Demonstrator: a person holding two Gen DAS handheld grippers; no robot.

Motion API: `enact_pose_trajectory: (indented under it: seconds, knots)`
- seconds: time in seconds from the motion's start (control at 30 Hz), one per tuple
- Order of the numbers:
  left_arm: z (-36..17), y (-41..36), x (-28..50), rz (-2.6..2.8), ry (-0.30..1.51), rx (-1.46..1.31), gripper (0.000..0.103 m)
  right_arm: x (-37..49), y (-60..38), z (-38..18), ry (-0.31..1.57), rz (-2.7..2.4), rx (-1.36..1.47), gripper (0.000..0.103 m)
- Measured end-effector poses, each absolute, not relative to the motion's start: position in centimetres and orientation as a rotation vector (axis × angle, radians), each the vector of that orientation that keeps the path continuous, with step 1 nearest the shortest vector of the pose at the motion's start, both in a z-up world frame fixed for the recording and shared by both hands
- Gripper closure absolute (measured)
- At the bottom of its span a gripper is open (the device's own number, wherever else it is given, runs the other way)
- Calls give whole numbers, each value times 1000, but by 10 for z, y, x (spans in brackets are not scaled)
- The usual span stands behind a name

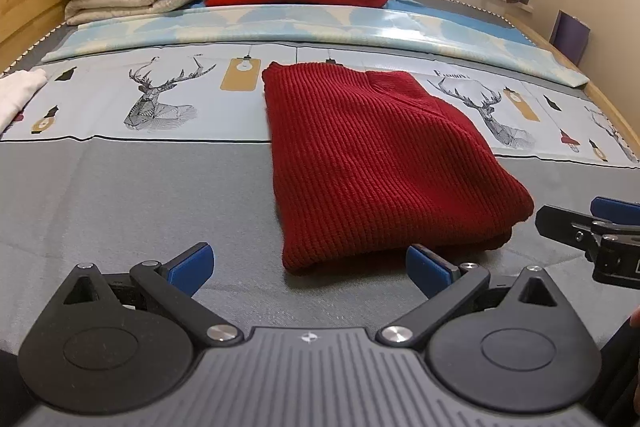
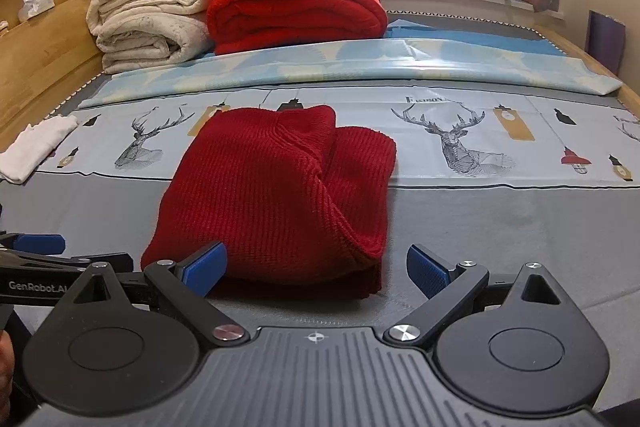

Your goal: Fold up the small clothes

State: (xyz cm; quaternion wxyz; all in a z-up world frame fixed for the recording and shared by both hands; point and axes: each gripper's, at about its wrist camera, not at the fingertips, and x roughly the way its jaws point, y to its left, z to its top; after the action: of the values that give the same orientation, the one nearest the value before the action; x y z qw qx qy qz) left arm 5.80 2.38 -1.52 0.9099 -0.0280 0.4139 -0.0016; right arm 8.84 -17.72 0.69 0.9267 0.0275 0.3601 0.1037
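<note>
- 2 grippers sit low over the bed, and both are empty.
- Left gripper (image 1: 308, 263) has its blue pads spread wide, just short of the folded dark red knit sweater (image 1: 372, 155).
- Right gripper (image 2: 316, 267) is wide too, its left pad right at the sweater's near edge.
- Sweater lies folded on the grey sheet (image 1: 140, 195), far end over the deer-print band (image 2: 460, 143).
</note>
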Motion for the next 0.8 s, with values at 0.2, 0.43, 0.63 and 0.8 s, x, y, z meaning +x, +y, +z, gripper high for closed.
enact_pose_trajectory:
  seconds: [0.2,0.43,0.63,0.8]
  knots:
    - [-16,24,59,-9,855,-55,1,88,-176,7,741,217,58,6]
    - [-16,24,60,-9,855,-56,1,88,-174,7,746,226,52,6]
    - [-16,23,59,-13,853,-57,1,87,-173,7,746,228,50,6]
    - [-16,23,58,-12,854,-57,1,87,-173,7,747,227,51,6]
